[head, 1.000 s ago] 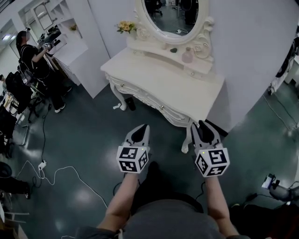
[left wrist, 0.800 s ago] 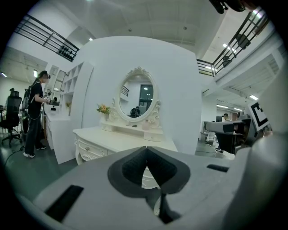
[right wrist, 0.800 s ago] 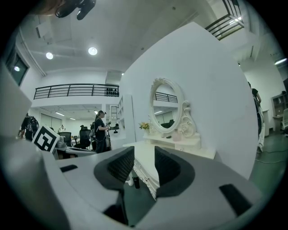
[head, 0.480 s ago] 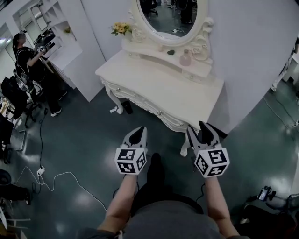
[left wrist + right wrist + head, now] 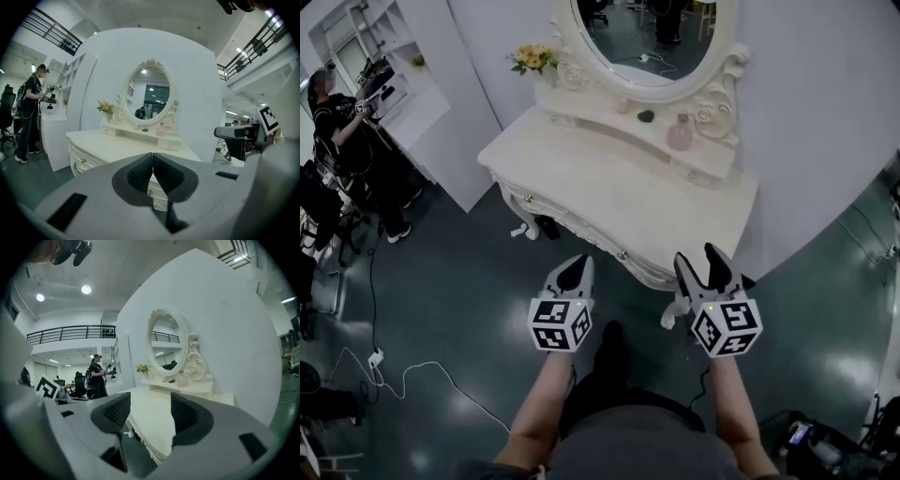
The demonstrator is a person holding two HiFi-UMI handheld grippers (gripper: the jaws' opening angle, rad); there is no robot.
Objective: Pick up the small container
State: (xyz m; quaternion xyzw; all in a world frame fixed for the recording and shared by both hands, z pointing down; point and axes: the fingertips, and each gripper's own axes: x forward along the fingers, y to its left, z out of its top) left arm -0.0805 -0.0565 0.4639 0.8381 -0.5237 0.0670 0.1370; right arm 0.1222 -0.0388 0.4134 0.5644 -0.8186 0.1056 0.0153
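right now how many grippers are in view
2. The left gripper is in front of the vanity, jaws together, empty. The right gripper is beside it, near the vanity's front edge; its jaws have just been opening, with nothing between them. None looks hidden.

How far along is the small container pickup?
Done: nothing grasped yet. In hand: the right gripper has just been opening, with nothing between its fingers; the left gripper is shut and empty. Both are near the front edge of the white carved dressing table. Left: reach the small pink bottle-like container on the raised shelf under the oval mirror, close on it, lift.
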